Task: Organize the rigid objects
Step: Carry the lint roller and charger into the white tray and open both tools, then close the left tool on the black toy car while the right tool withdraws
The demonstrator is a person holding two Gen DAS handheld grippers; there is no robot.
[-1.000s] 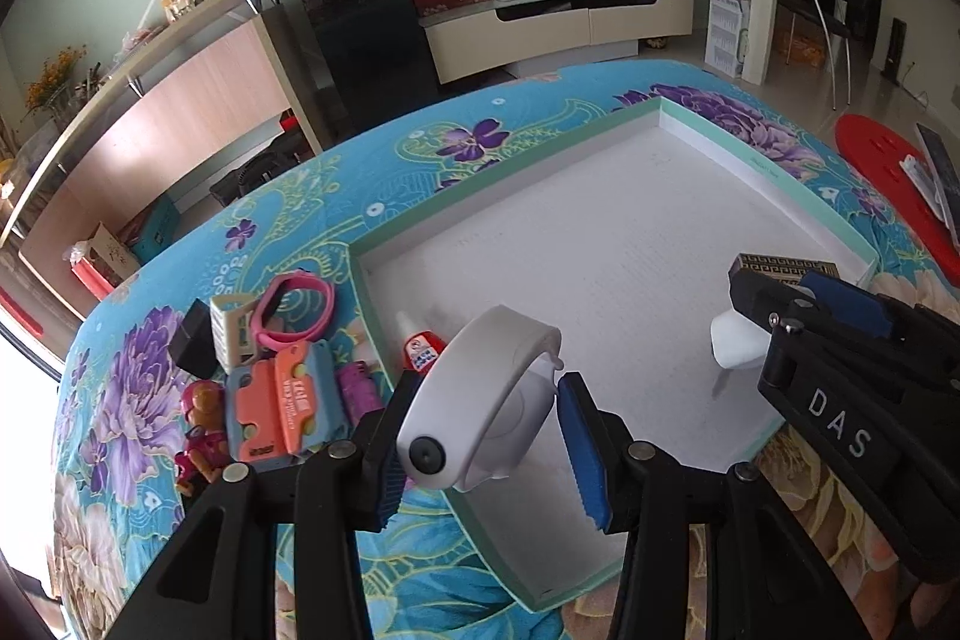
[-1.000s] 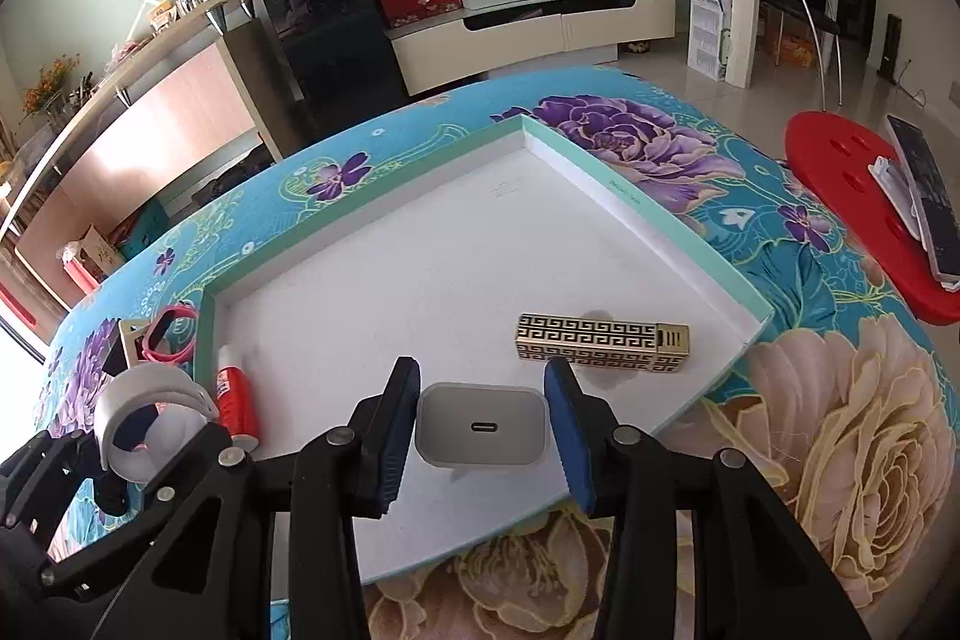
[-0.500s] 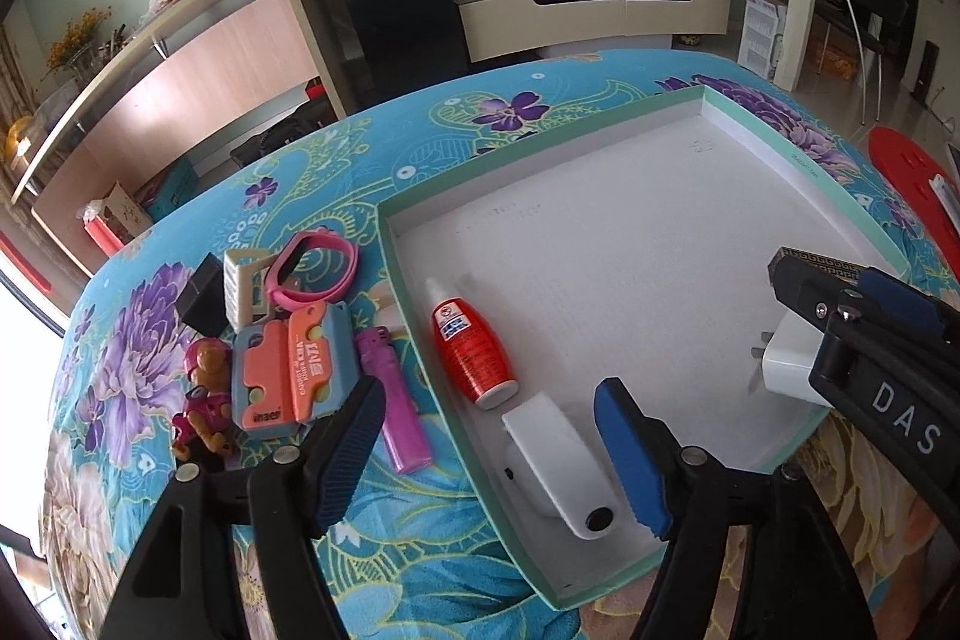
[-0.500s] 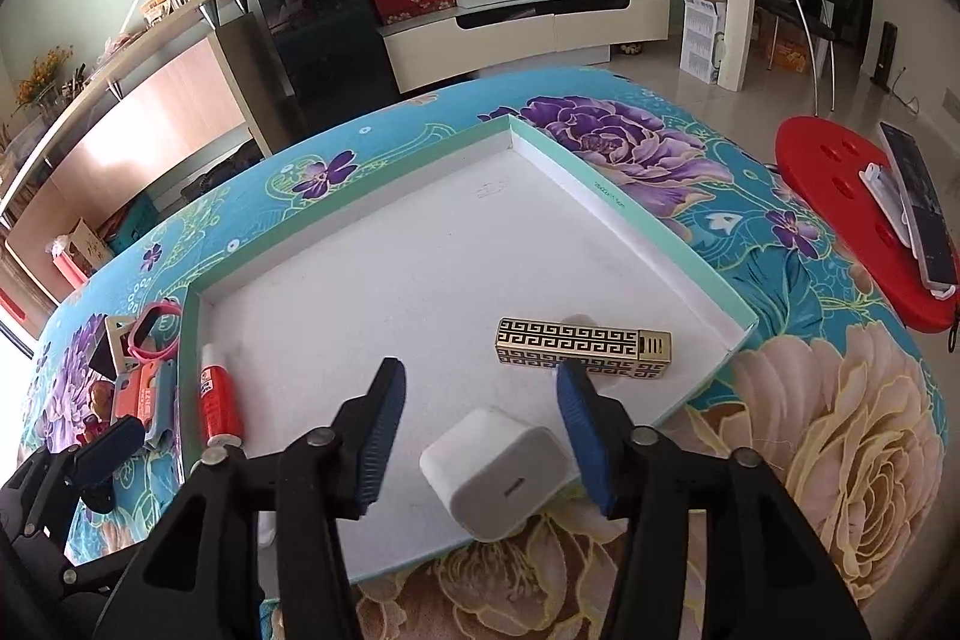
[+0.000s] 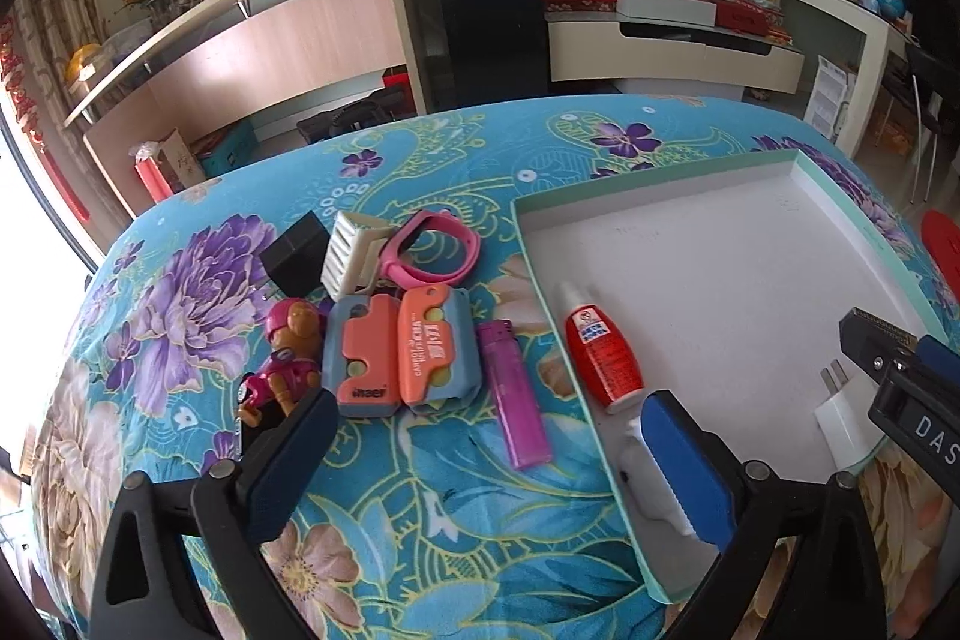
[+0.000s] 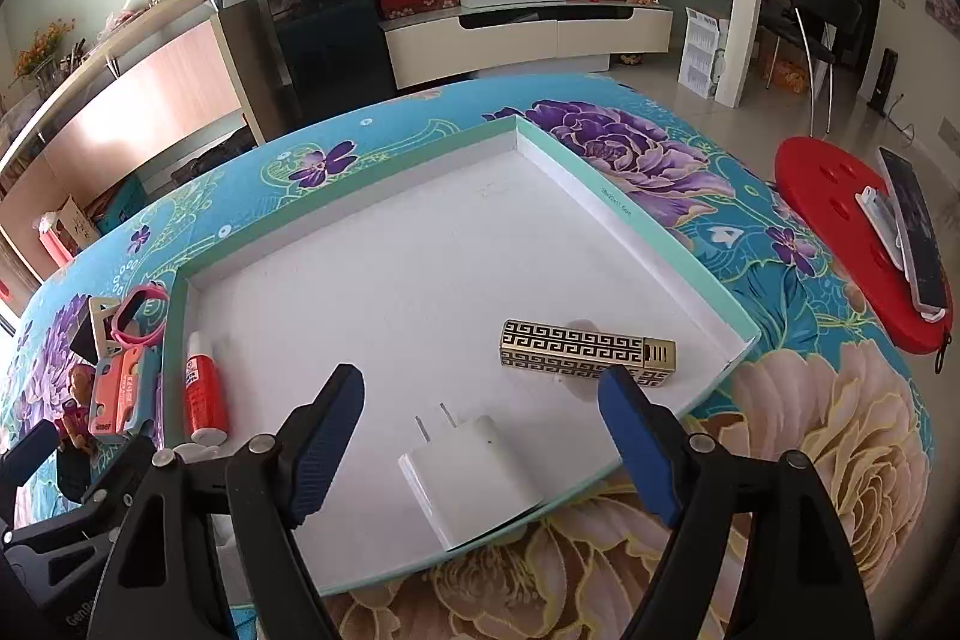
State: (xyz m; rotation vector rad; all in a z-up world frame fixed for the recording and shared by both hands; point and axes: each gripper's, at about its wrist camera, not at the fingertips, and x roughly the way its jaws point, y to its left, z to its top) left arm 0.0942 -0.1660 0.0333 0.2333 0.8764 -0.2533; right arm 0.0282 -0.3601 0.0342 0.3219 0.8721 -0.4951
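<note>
Left wrist view: the left gripper (image 5: 480, 466) has just let go, its fingers spreading wide and empty. The white band (image 5: 645, 466) it carried a second ago now lies in the near corner of the tray (image 5: 660, 214), touching the right finger, beside the glue bottle (image 5: 602, 349). Toys and a lighter (image 5: 517, 394) still wait on the counter (image 5: 420, 148).

Right wrist view: the right gripper (image 6: 480, 436) has also just opened; the charger (image 6: 474, 478) sits released between its fingers on the tray, near the gold case (image 6: 585, 353). So two more items count as sorted.

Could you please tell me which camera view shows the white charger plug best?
The right wrist view: the white charger plug lies whole, prongs visible, in the tray between the open jaws. The left wrist view shows only part of it, near the frame's right edge.
</note>
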